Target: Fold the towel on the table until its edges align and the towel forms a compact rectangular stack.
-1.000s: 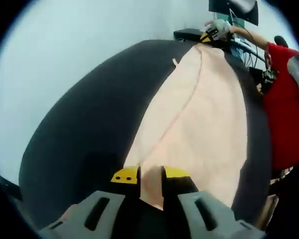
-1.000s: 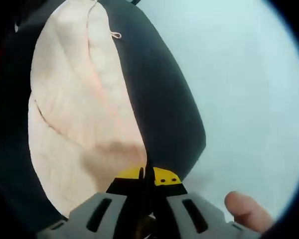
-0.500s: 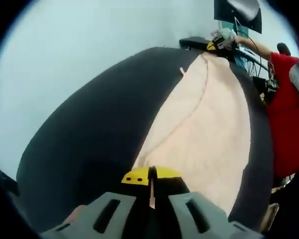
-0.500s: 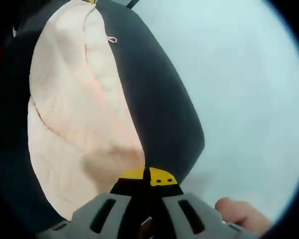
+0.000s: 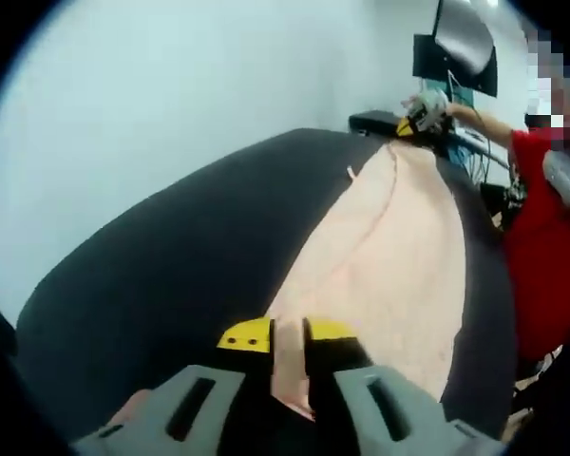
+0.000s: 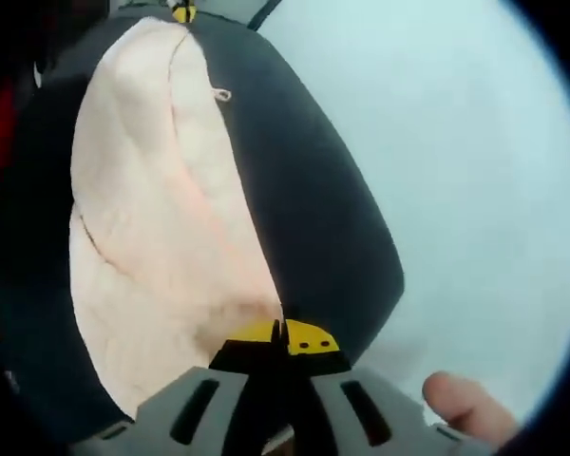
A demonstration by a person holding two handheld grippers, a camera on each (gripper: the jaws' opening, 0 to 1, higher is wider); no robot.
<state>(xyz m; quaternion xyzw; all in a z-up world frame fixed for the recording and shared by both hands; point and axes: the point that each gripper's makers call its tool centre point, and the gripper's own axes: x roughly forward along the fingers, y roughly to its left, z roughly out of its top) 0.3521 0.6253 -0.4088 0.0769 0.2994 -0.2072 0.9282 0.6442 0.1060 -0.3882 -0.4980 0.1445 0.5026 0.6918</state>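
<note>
Left claw (image 5: pixel 287 334) is gripping the near corner of the towel (image 5: pixel 389 256), jaws nearly closed on the fabric; right claw (image 6: pixel 280 334) is pinching the opposite corner with jaws fully closed; the peach towel is lying stretched lengthwise along the black surface (image 5: pixel 190 256).

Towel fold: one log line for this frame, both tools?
left tool: shut on towel corner | right tool: shut on towel's opposite end | towel: stretched lengthwise over black table | fold: not yet compact
</note>
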